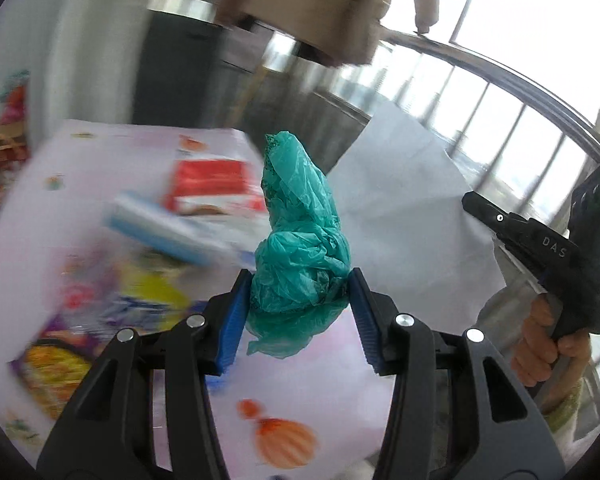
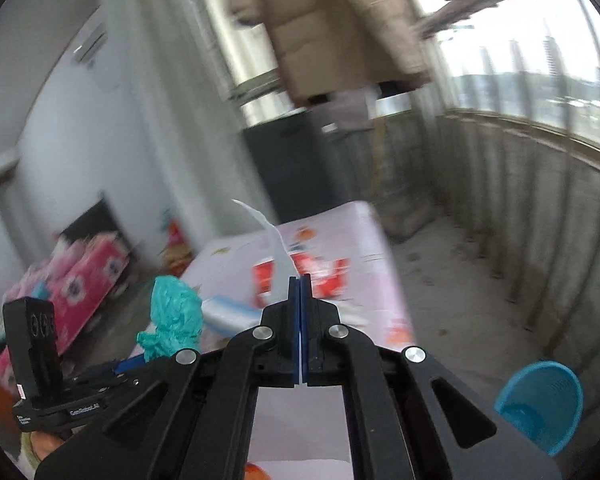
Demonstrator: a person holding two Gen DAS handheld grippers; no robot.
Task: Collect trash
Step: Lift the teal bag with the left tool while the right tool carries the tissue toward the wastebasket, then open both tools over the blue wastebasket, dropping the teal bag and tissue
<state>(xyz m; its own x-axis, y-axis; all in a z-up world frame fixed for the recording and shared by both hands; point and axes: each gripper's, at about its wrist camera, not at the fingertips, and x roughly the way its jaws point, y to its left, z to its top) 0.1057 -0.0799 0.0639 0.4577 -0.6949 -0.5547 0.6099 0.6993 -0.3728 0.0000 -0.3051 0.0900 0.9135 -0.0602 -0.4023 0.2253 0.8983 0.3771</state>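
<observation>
My left tongs [image 1: 300,300] pinched the crumpled green plastic bag [image 1: 300,248] above the counter [image 1: 320,392]: light, soft and slippery, best gripped at its bunched middle. My right tongs [image 2: 300,300] were pressed together on a limp white paper sheet [image 1: 400,216].

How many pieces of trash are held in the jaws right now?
2. A crumpled teal plastic bag is clamped in the left gripper. A white paper sheet is pinched in the shut right gripper. More trash lies blurred on the table.
</observation>
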